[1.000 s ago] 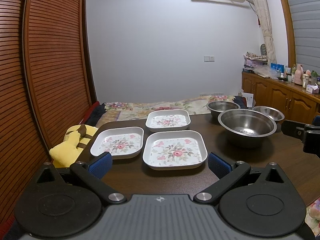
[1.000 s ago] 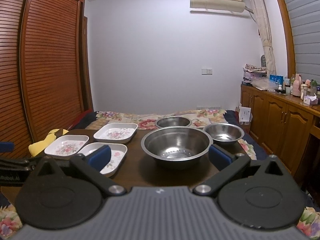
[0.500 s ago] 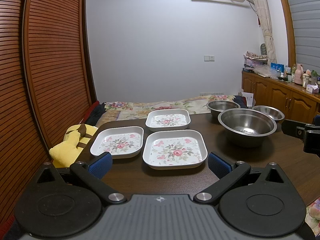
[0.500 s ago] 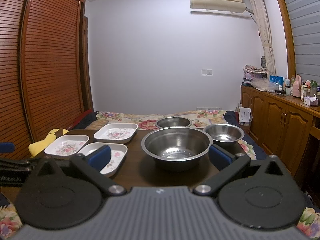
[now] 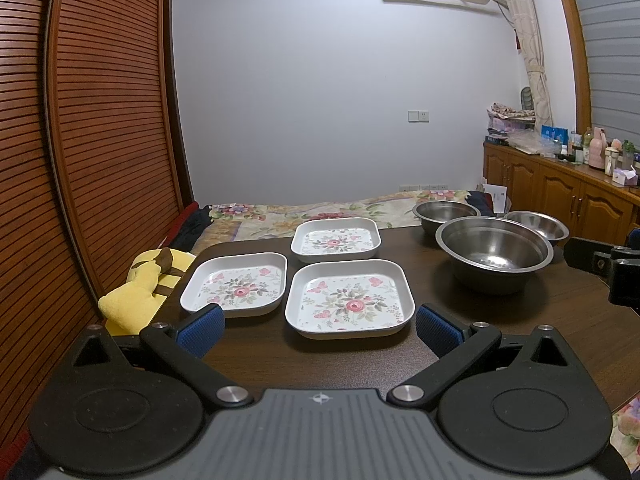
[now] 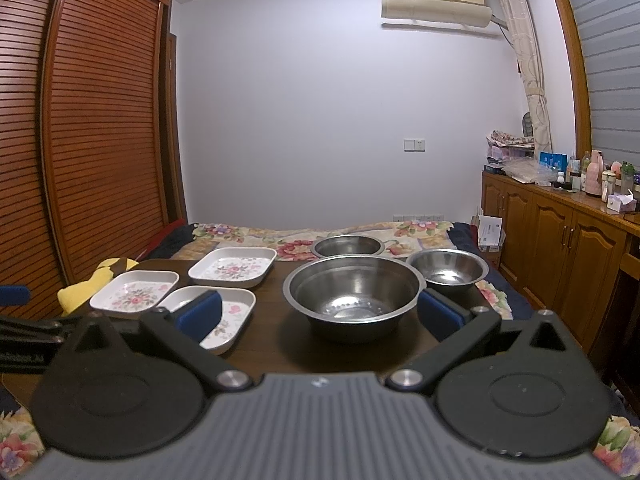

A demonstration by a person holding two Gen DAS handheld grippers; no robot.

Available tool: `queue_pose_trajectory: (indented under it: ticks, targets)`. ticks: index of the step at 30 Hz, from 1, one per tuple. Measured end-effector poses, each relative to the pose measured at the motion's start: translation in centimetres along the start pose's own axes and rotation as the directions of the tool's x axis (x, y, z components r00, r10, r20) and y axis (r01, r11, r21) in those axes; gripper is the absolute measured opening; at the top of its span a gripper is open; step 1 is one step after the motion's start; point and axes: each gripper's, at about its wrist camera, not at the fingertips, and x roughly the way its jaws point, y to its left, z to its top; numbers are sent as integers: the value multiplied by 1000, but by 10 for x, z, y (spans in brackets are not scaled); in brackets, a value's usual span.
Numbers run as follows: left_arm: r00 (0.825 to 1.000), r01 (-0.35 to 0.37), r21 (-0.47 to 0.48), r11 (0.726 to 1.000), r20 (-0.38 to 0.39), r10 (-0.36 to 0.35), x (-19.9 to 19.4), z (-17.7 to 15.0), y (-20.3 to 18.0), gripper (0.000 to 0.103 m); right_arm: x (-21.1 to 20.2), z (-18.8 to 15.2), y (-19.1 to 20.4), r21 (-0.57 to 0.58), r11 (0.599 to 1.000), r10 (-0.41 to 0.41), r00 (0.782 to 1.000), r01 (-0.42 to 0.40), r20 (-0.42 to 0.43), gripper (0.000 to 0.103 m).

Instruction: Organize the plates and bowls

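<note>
Left gripper hung over the near edge of the dark wooden surface, jaws spread wide, nothing between the blue pads, touching nothing. Right gripper likewise: jaws wide apart, empty, hovering just short of the big bowl.

Three white square plates with pink floral print sat on the left half of the surface. Nearest plate lay straight ahead of the left gripper, between its pads in that view. Left plate sat just beside it near the left edge. Far plate was behind the nearest one, close but apart. All three flat, upright, empty, none stacked.

Three stainless steel bowls on the right half. Large bowl nearest, centred ahead of the right gripper, some droplets or glare in its bottom. Small bowl to the right and behind it, rims close; touching or not, could not tell. Far bowl at the far edge behind the large one. All upright, separate, not nested.

Yellow plush toy with brown bands lay off the left edge. Bed with floral cover was beyond the far edge. Wooden cabinet with clutter on top stood at right.
</note>
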Motion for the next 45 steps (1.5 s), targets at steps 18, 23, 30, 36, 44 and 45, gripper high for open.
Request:
queue_pose_trajectory:
  ticks: [18,23,30,36,44,45]
  targets:
    - [998,15,-7,1000,-56,-15,18,-12,2,103,4,-7,3,-5,1000,15,1000,-15,-20,103]
    - [996,0,-21,1000,-92,-2,33,-19,13,103,12,-14,8,-17,999,40,998,-40,-42,103]
    - [991,-26,-15,1000,-132,23,55,-23,30,103,29,-18,20,-46,995,83,995,-86,-61,103]
    - [988,-45,3,999,-148,45,78,-21,43,103,53,-12,29,-46,987,149,986,-153,-79,103]
    - [986,-45,21,999,-158,48,107,-8,61,103,79,0,50,-90,972,208,975,-215,-82,103]
    - [986,-41,16,999,-161,44,109,-6,64,103,82,1,51,-90,971,214,973,-222,-87,103]
